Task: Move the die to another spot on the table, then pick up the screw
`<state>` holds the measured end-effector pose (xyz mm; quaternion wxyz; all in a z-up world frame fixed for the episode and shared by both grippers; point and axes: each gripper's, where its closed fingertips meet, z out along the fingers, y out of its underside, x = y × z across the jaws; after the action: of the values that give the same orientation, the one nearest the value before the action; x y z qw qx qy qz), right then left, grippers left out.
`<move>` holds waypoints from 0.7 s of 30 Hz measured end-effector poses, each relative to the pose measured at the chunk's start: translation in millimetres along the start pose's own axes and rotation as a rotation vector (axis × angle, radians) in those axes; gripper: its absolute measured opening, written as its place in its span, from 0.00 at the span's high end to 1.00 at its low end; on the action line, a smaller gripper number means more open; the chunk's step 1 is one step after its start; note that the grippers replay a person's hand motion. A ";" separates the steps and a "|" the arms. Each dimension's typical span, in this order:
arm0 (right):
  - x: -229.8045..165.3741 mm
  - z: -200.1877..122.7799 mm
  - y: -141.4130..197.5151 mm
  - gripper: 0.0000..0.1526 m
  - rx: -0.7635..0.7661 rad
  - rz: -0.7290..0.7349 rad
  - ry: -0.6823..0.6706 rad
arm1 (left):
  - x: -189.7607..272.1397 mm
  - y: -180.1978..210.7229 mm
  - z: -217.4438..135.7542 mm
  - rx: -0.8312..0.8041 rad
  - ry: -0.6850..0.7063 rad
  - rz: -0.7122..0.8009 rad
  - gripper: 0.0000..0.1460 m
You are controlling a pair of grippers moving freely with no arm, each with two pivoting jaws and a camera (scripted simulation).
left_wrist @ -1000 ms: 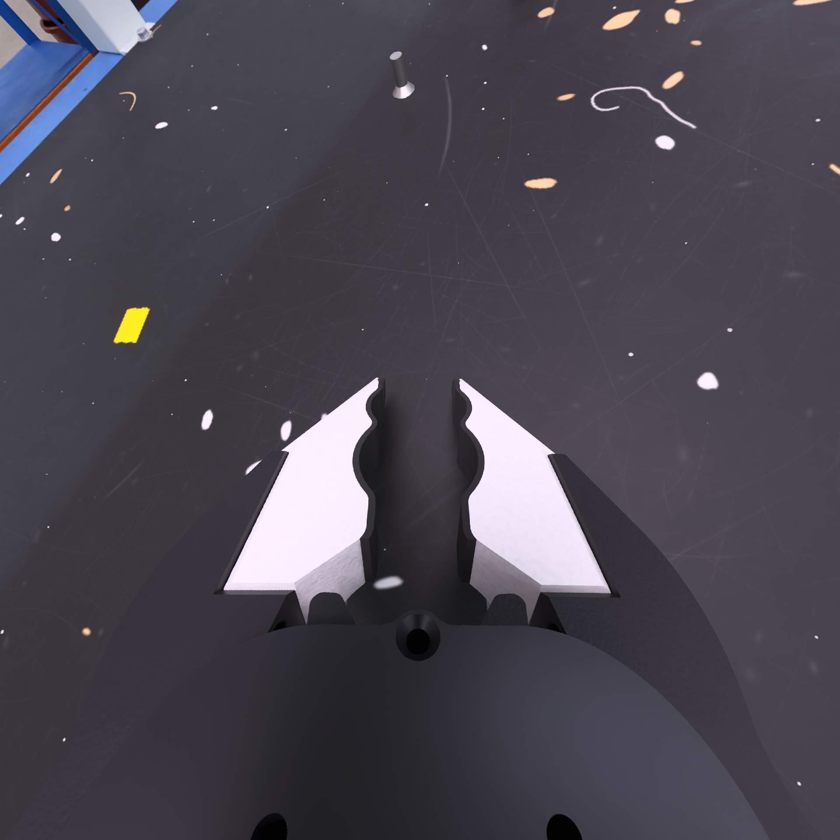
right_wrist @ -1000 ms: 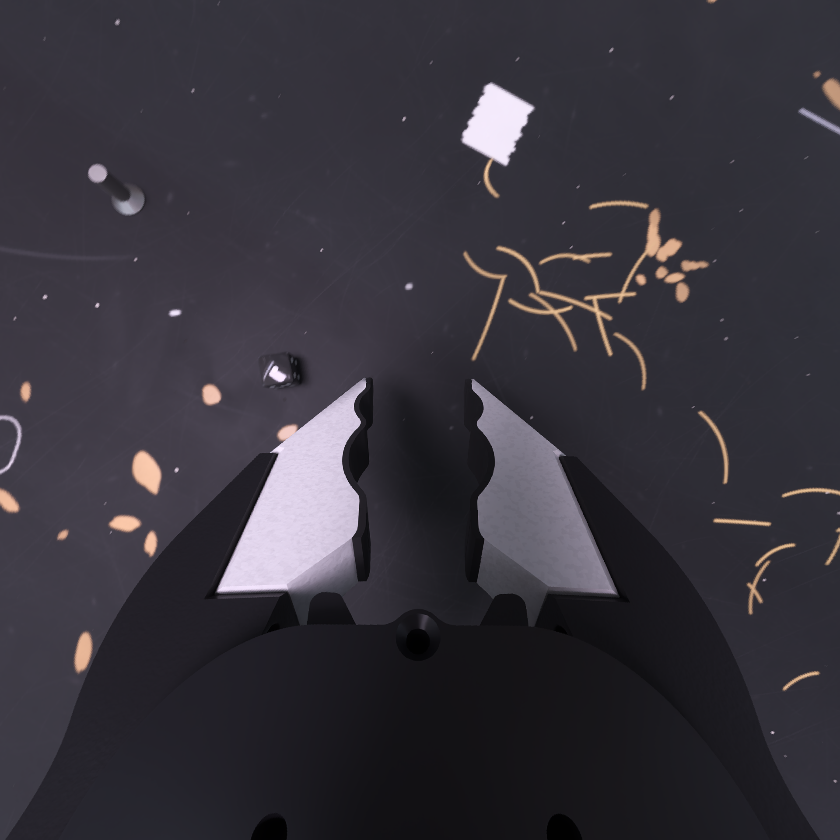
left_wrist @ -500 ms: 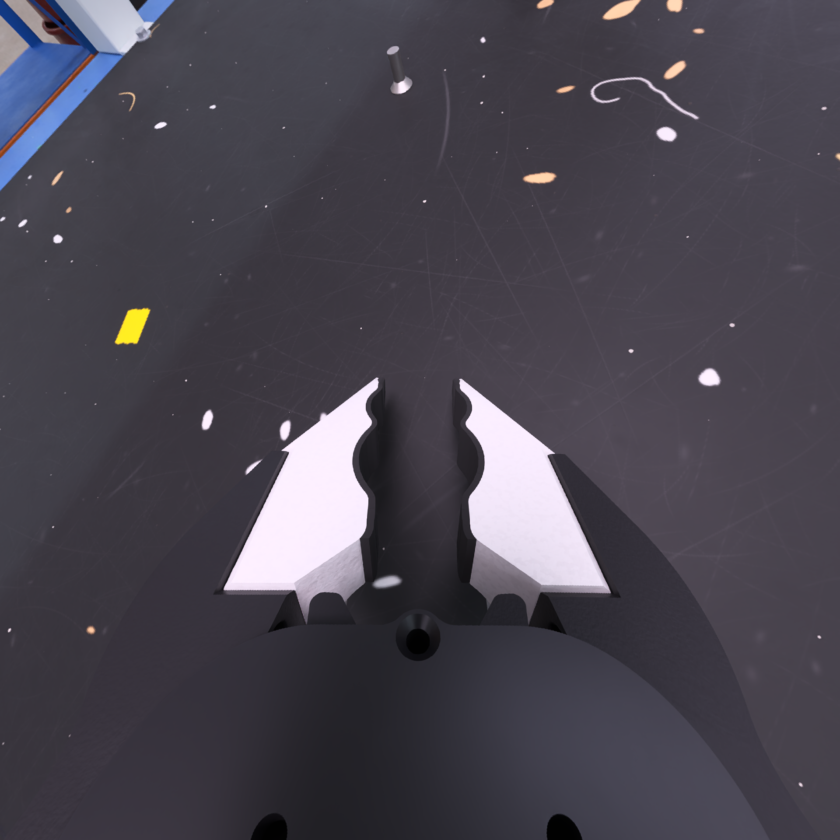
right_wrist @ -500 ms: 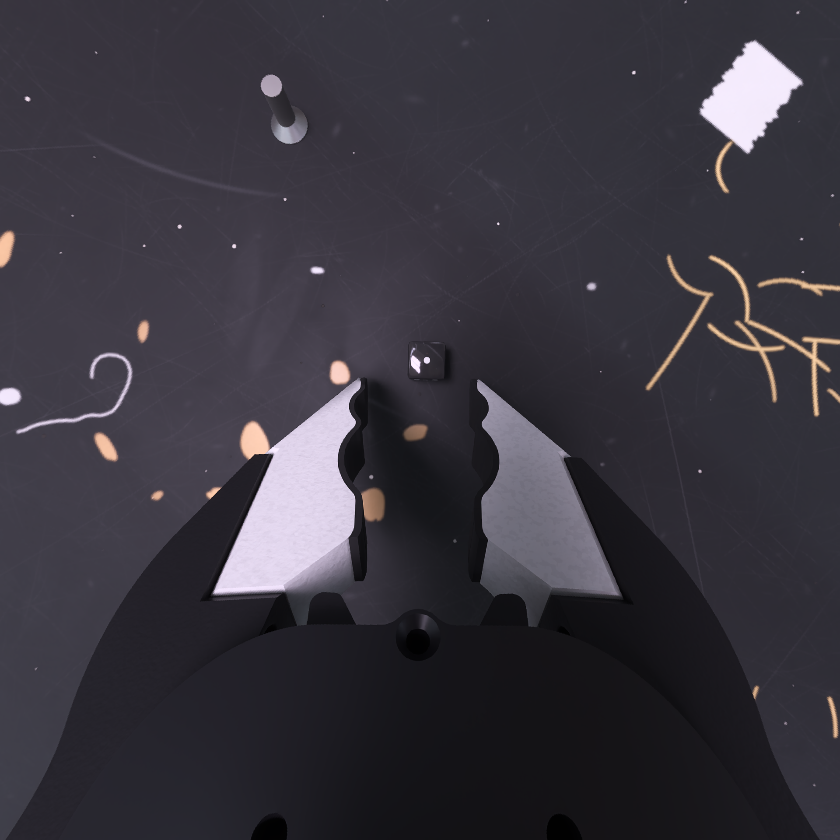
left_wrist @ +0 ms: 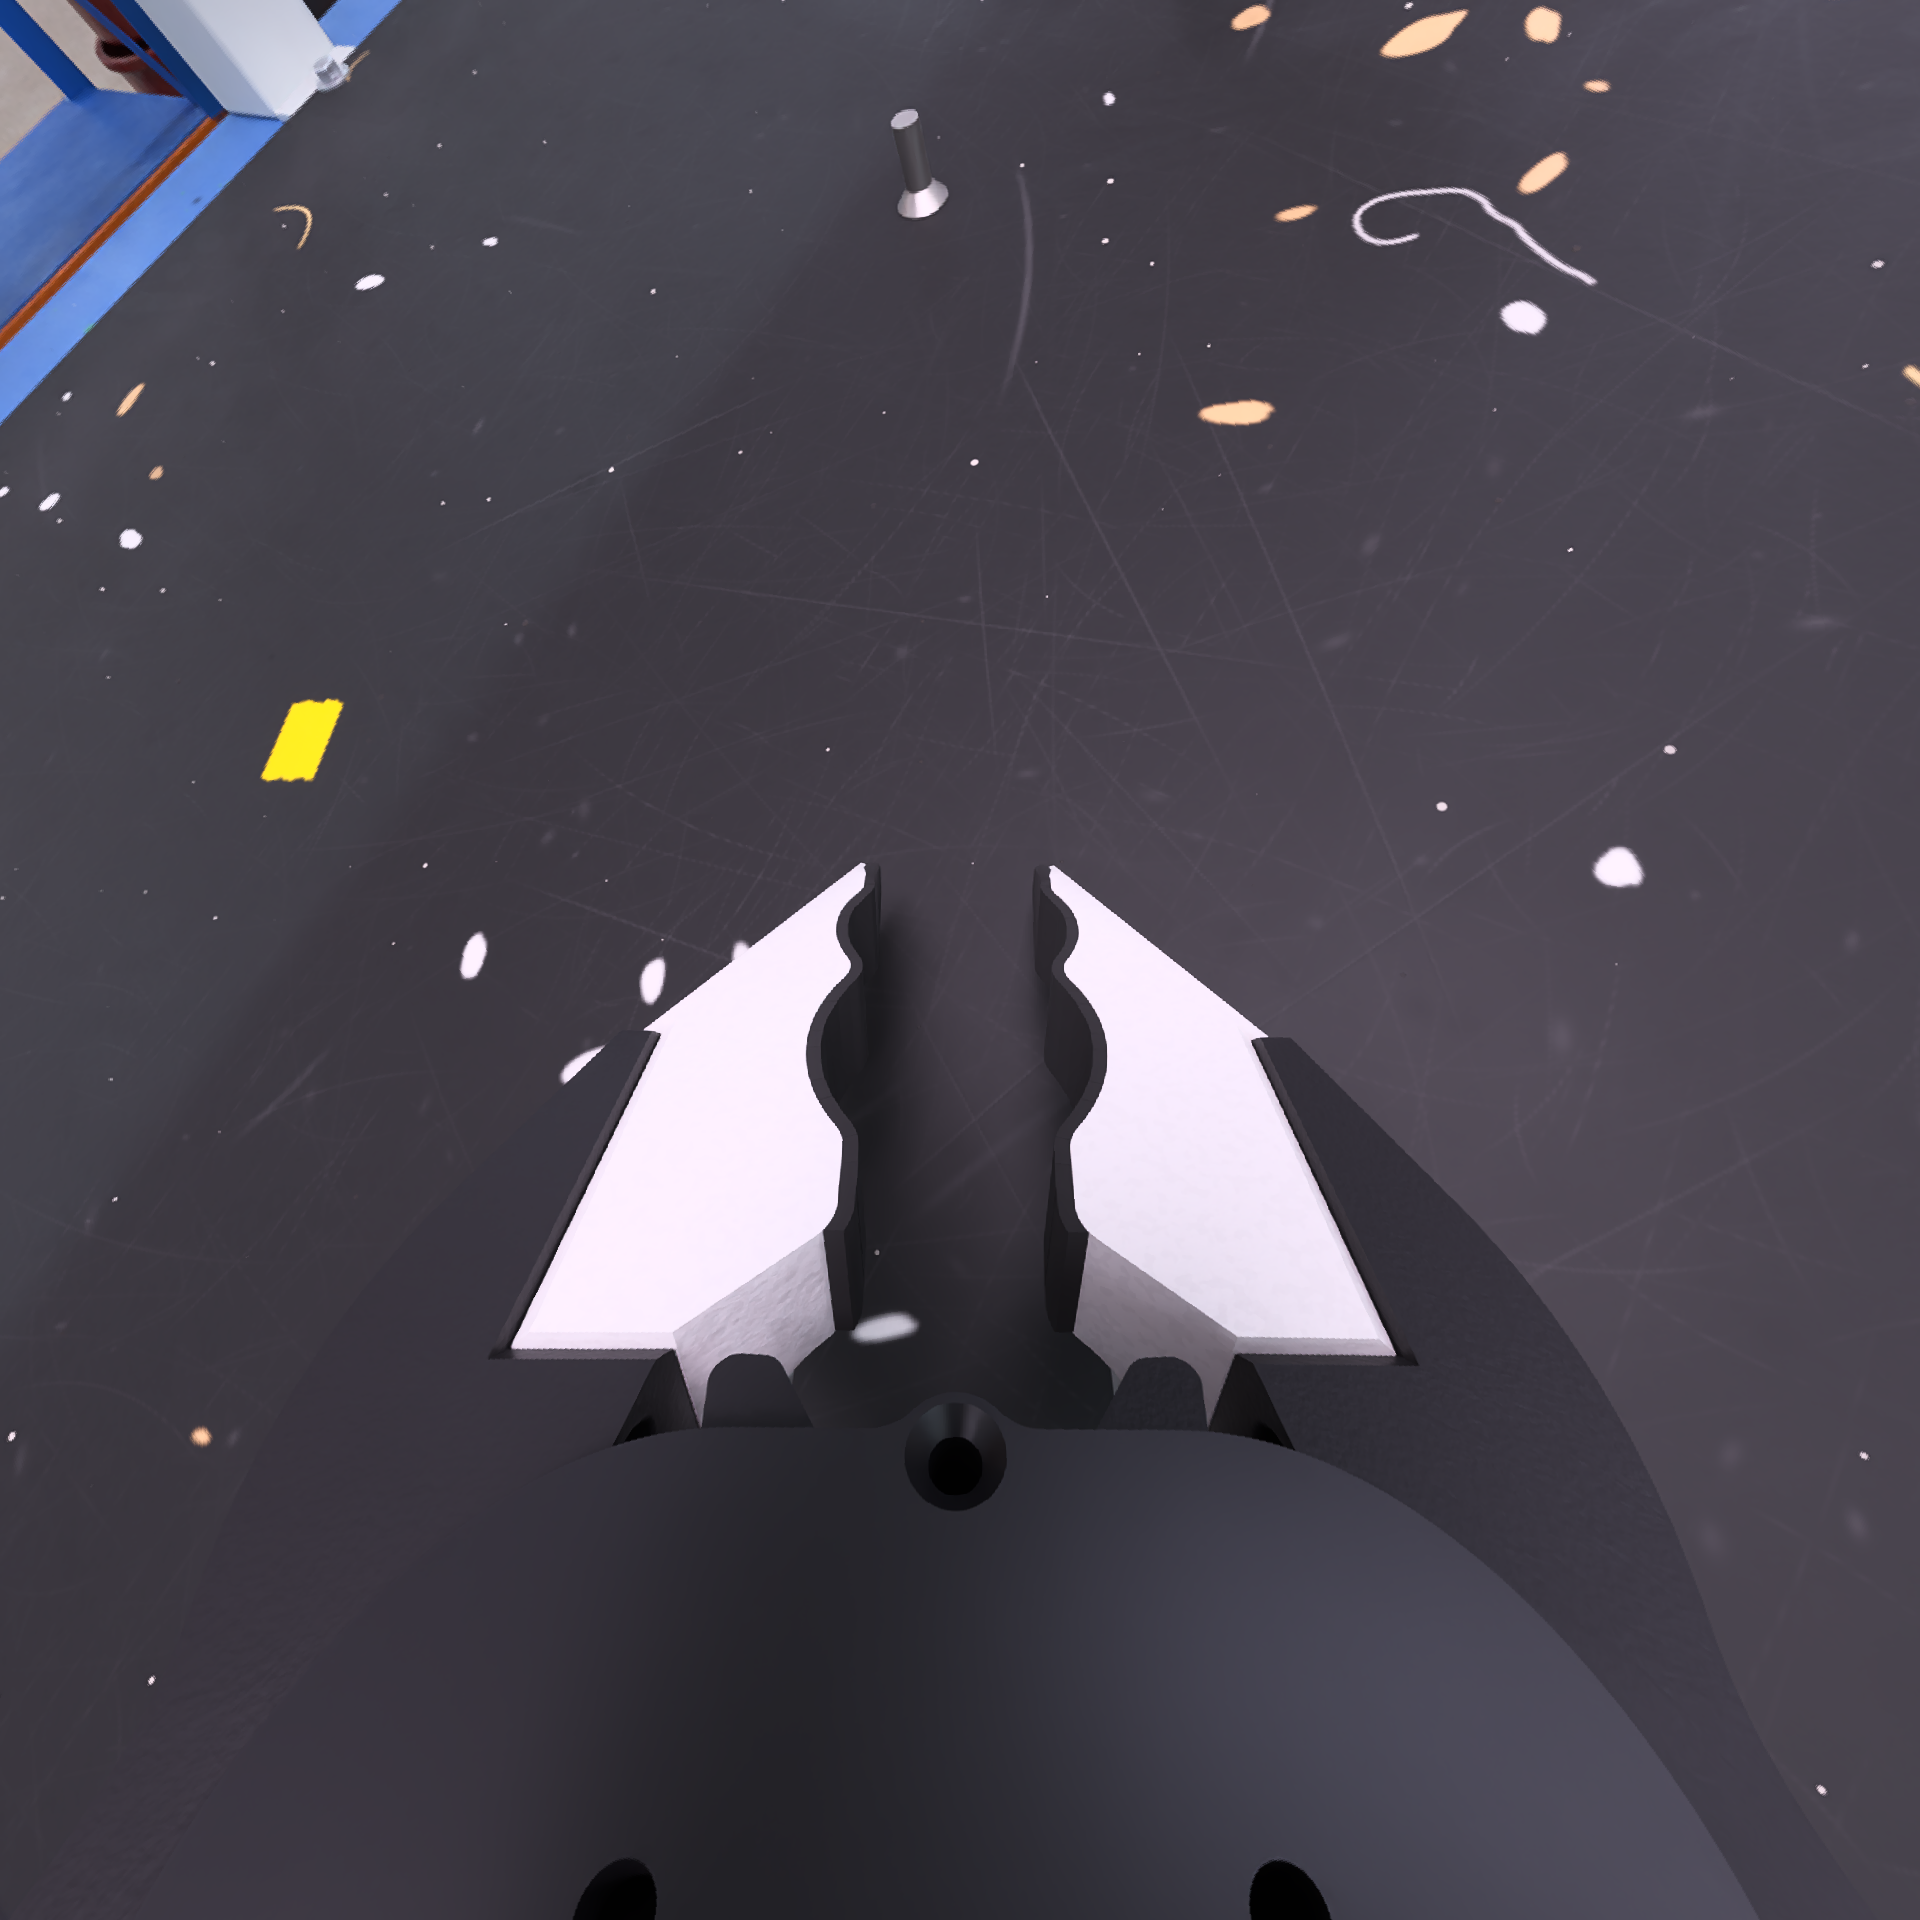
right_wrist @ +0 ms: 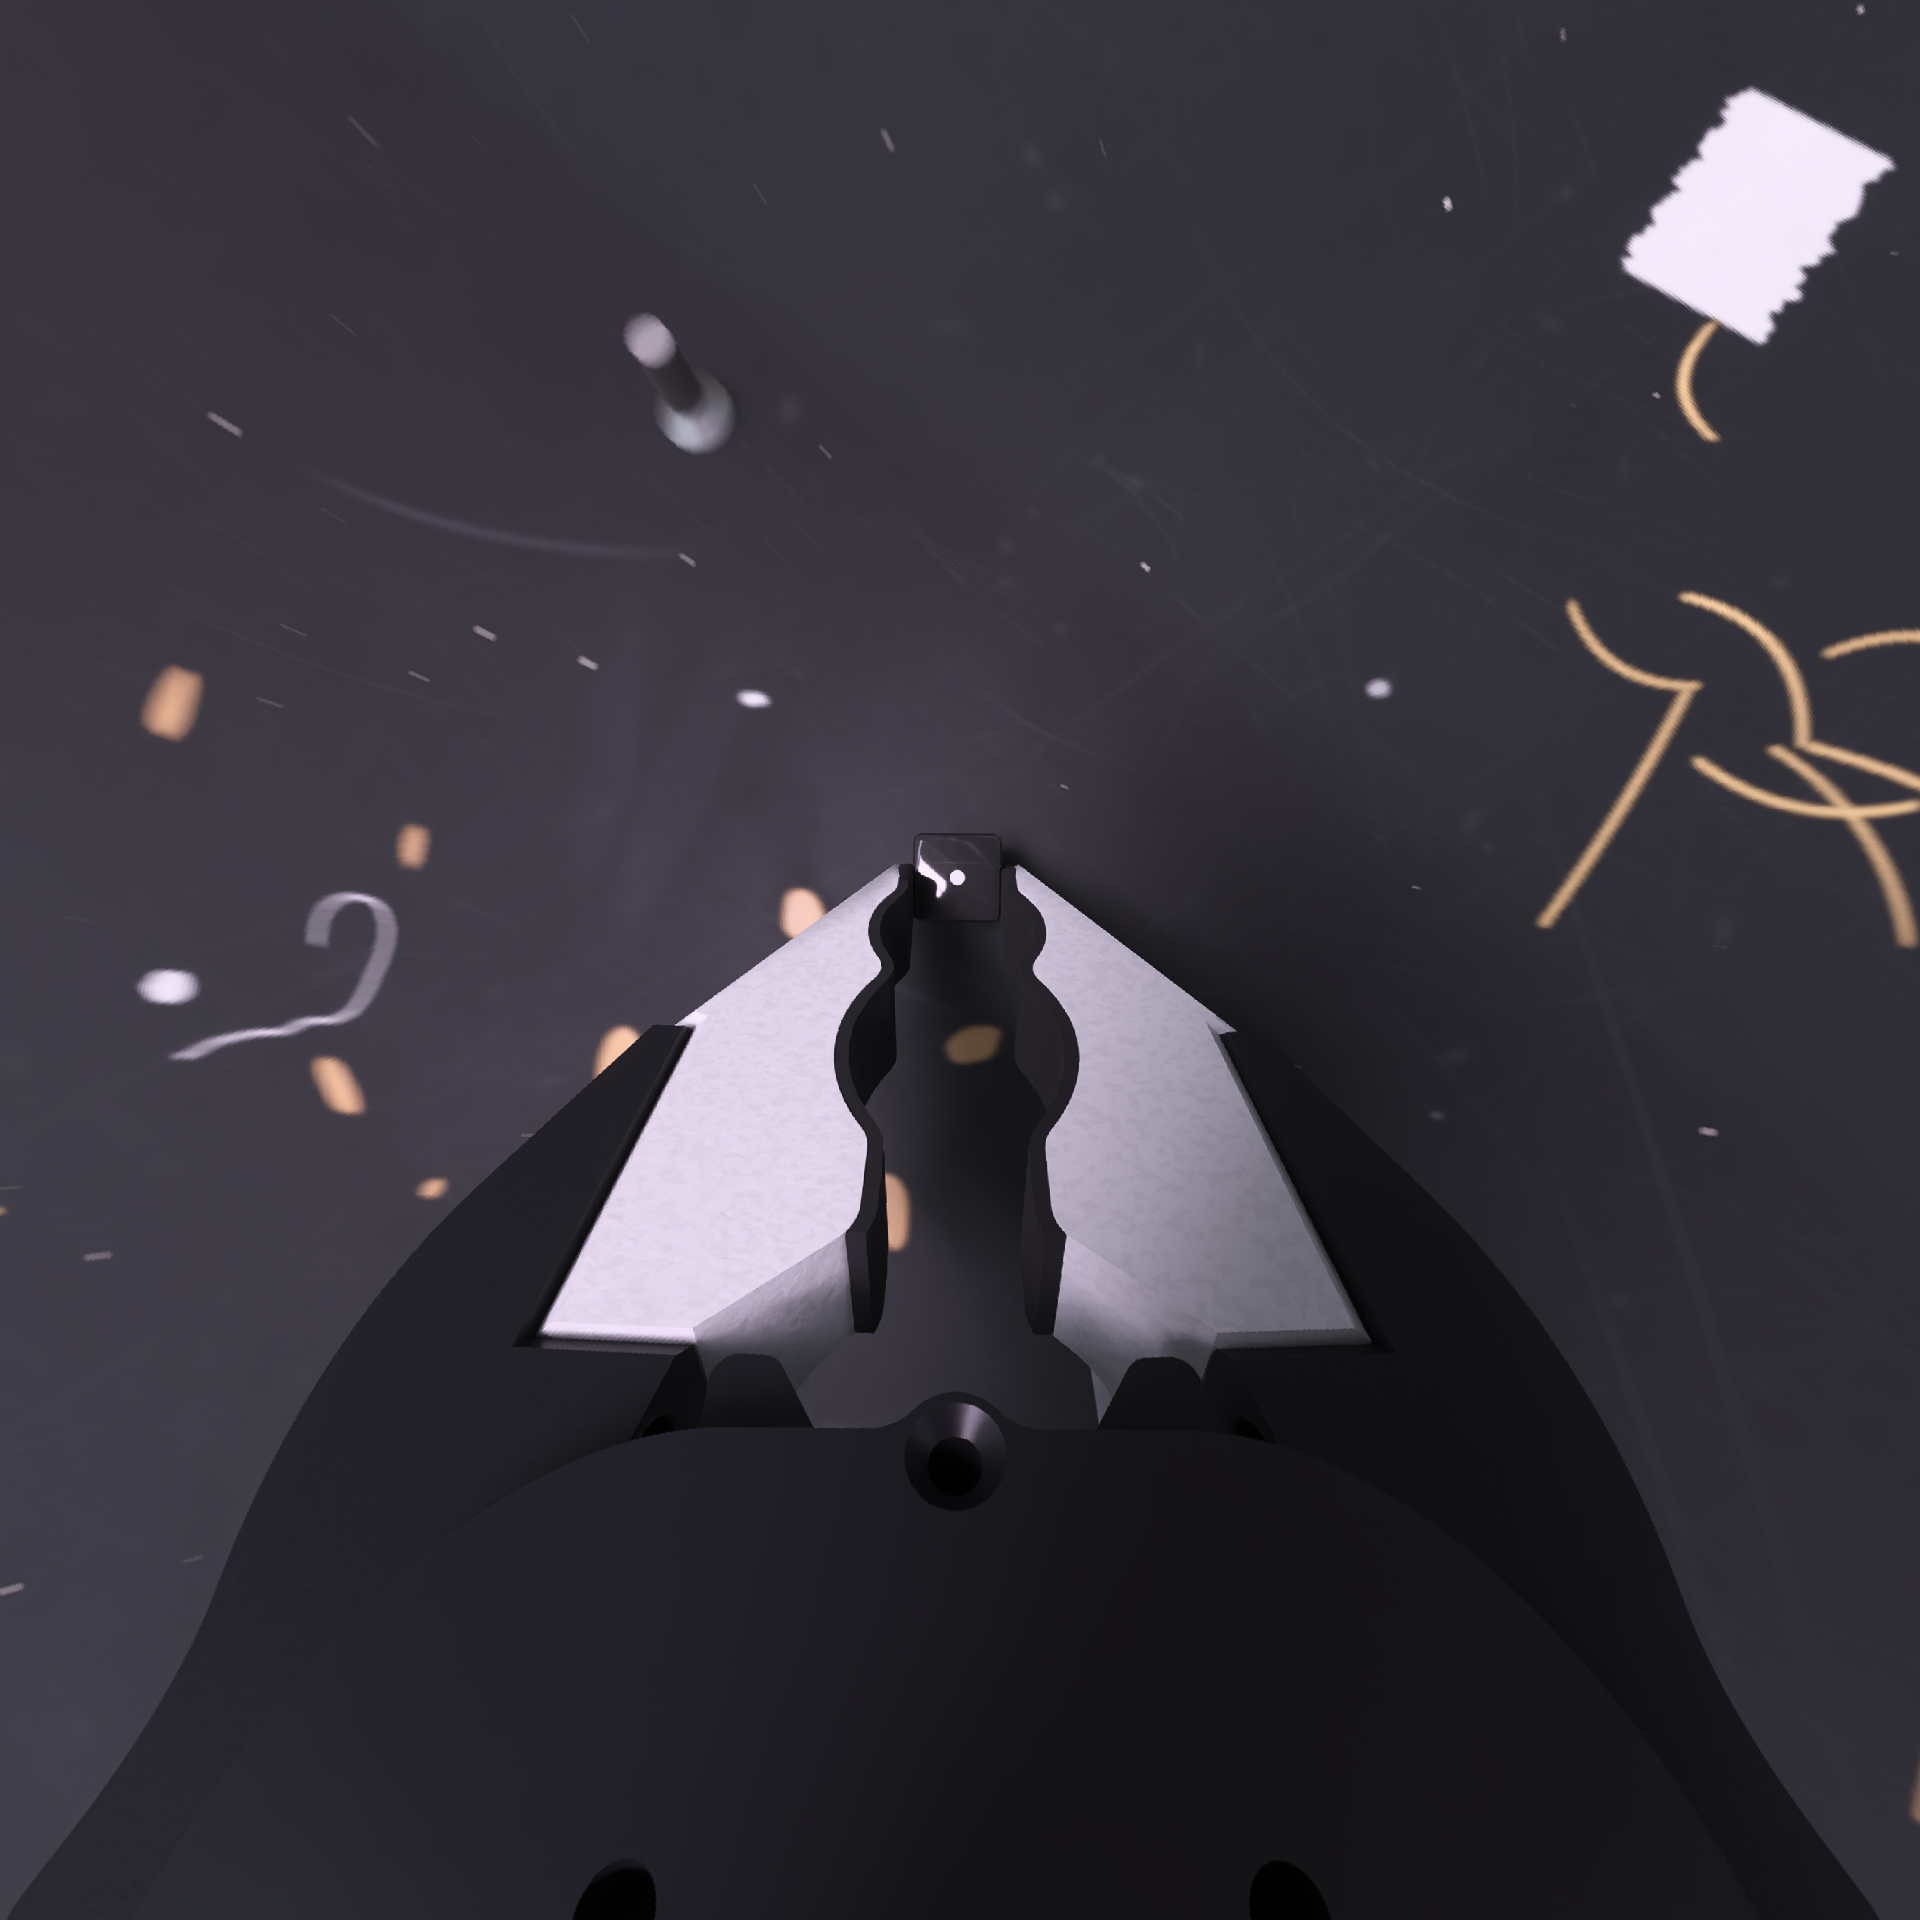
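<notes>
While the left gripper [left_wrist: 956, 873] hung with its jaws parted and nothing between them, the right gripper [right_wrist: 956, 883] had closed its jaws on the die [right_wrist: 956, 878], which sat pinched right at the fingertips. Half a second before, those jaws had stood wider apart and the die had lain on the table [right_wrist: 1247, 416] just beyond the tips, centred on the gap. A second before, it had been off to the left of the left finger. So the right gripper had swung across, lined up and shut on the small dark cube. Streaked specks across the right wrist view suggested it was in motion, though whether the die was already off the surface could not be told.

For the task, this probably meant the first step had passed from reaching to holding: the die was gripped but not yet set down elsewhere. The hold was only at the very tips, so a slip during the carry seemed possible.

Standing on its head with the shank up, the screw [right_wrist: 681, 390] rested well ahead of the right jaws and to their left. In the left wrist view, the same screw [left_wrist: 916, 166] stood far ahead of the open jaws, almost in line with the gap, as it had throughout. It remained untouched, and the left gripper looked well placed to take it next.
</notes>
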<state>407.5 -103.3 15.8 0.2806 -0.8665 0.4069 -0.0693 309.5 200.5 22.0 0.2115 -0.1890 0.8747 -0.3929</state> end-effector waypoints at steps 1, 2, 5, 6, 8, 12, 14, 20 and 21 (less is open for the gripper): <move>-5.3 -4.4 -4.1 0.89 0.046 0.031 -0.048 | 0.0 0.0 0.0 0.000 0.000 0.000 0.80; -10.9 -11.0 -9.7 0.89 0.109 0.069 -0.106 | -0.1 0.1 0.0 0.000 0.000 0.000 0.80; -26.6 -42.2 -28.0 0.89 0.341 0.198 -0.317 | 0.0 0.0 -0.1 0.000 -0.003 0.003 0.80; -31.7 -55.3 -33.7 0.89 0.428 0.232 -0.394 | 0.1 -0.1 -0.1 0.001 -0.004 0.005 0.80; -40.3 -81.9 -42.4 0.90 0.588 0.280 -0.537 | 0.3 0.0 -0.1 0.001 -0.005 0.008 0.80; -46.3 -127.4 -53.2 0.90 0.836 0.310 -0.680 | 0.9 0.0 -0.1 0.000 -0.010 0.020 0.80; -48.1 -142.8 -55.8 0.90 0.916 0.309 -0.715 | 1.1 0.1 0.0 -0.001 -0.017 0.028 0.80; -55.0 -164.5 -59.4 0.90 1.024 0.304 -0.769 | 1.2 0.1 0.1 -0.002 -0.033 0.046 0.80; -55.8 -166.1 -59.9 0.90 1.030 0.302 -0.770 | 1.3 0.1 0.2 -0.002 -0.035 0.048 0.80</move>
<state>352.7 -102.6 192.7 0.7912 -0.5179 0.3095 0.0999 308.5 199.8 21.5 0.2360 -0.1748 0.8756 -0.3834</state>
